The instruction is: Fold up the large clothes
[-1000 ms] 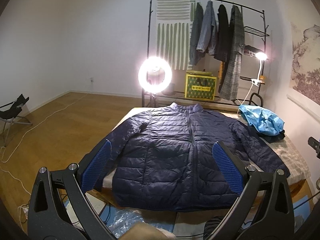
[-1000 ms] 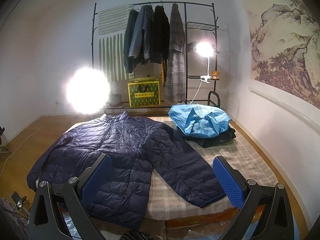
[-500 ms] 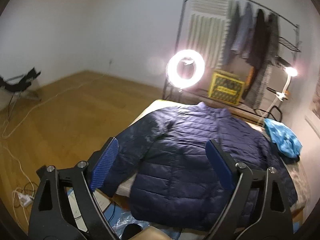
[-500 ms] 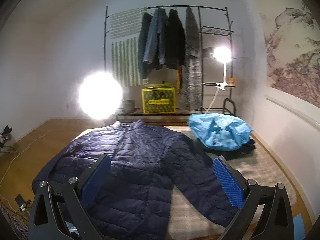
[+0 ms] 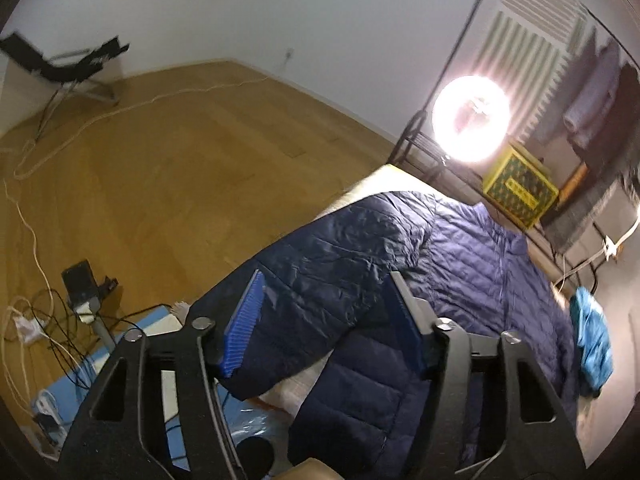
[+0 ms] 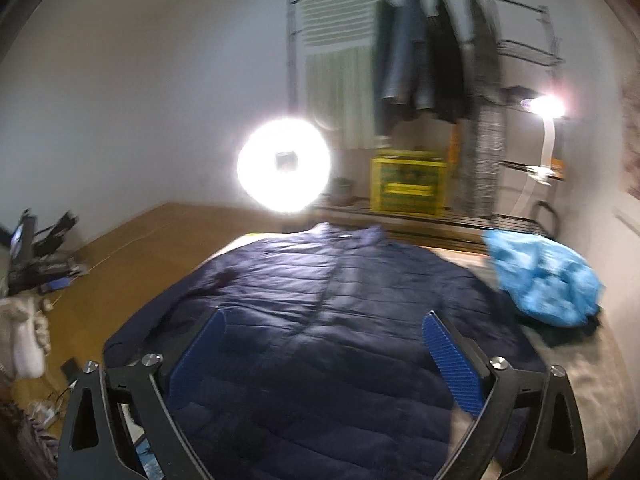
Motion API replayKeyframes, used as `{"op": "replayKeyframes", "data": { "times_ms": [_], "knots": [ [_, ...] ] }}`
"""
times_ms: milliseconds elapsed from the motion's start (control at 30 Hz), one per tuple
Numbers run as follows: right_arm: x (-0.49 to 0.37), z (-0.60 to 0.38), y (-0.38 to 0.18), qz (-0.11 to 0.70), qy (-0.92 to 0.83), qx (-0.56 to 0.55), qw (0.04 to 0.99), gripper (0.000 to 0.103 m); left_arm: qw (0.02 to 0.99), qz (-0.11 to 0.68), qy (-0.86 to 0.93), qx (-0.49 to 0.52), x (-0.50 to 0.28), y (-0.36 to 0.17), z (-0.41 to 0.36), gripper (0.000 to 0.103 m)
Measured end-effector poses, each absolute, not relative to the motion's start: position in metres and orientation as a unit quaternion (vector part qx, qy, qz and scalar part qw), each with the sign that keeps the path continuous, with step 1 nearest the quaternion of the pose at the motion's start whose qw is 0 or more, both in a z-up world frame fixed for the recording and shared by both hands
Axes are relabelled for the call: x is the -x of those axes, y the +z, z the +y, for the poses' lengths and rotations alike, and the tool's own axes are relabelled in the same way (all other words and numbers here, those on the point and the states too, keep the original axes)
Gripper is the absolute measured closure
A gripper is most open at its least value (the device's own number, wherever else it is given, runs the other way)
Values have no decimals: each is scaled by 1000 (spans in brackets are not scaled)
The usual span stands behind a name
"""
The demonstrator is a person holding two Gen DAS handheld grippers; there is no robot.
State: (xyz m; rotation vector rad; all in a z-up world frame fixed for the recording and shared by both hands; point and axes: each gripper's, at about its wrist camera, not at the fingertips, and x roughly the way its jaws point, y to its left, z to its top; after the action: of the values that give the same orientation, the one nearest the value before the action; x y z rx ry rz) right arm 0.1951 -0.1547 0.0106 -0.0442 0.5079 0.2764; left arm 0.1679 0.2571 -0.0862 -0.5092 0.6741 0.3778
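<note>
A navy puffer jacket (image 6: pixel 332 320) is lying spread front-up across the bed (image 6: pixel 576 364), its collar pointing toward the clothes rack (image 6: pixel 432 52) at the far wall and its zip running down the middle. One sleeve (image 5: pixel 320 280) is trailing over the bed's edge on the floor side. The left hand-held gripper (image 5: pixel 324 320) is tilting down over that sleeve, and its jaws are closing with the sleeve lying between the blue pads (image 5: pixel 244 320), though the pads are not pressing on the fabric. The right hand-held gripper (image 6: pixel 324 364) is hovering above the jacket's lower body with its jaws spread wide and just beginning to close, gripping nothing. A crumpled light-blue garment (image 6: pixel 540 276) is sitting on a dark one near the far right corner of the bed, just beside the jacket's other sleeve. Behind the bed a ring light (image 6: pixel 284 168) is glaring, with a yellow box (image 6: pixel 408 188) on the rack's low shelf next to it and a small lamp (image 6: pixel 544 106) shining on the right. Cables (image 5: pixel 32 208) are snaking over the wooden floor (image 5: pixel 160 152), and a folding chair (image 5: pixel 68 68) is standing in the far corner.
</note>
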Motion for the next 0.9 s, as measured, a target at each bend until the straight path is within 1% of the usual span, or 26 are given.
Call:
{"op": "replayKeyframes", "data": {
  "times_ms": [100,267,333,467,500,600,633,700,800,833,867,900],
  "knots": [
    [-208,-119,7,249,185,41,950,8,894,319,176,261,-167,-84,270,42],
    [-223,-46,-7,241,268,82,929,12,906,299,188,232,-159,-67,277,42],
    [-232,-16,-20,260,299,90,914,17,905,299,190,237,-154,-66,284,42],
    [-250,33,-50,319,334,88,882,23,896,304,195,259,-147,-74,305,42],
    [-252,42,-58,334,342,88,874,27,894,306,200,260,-145,-77,309,42],
    [-258,69,-83,369,364,88,851,33,879,331,221,263,-143,-100,326,42],
    [-259,77,-92,379,362,91,846,39,869,352,212,276,-145,-117,334,42],
    [-264,85,-104,395,362,93,839,46,850,385,199,299,-145,-146,343,42],
    [-265,87,-116,408,365,79,833,46,814,420,193,351,-136,-194,359,42],
    [-263,85,-118,409,364,76,833,46,807,424,188,365,-134,-203,363,42],
    [-261,85,-117,409,363,76,833,46,795,429,185,386,-131,-216,368,41],
    [-259,80,-117,409,361,76,834,46,789,430,186,398,-130,-223,371,36]
  ]
}}
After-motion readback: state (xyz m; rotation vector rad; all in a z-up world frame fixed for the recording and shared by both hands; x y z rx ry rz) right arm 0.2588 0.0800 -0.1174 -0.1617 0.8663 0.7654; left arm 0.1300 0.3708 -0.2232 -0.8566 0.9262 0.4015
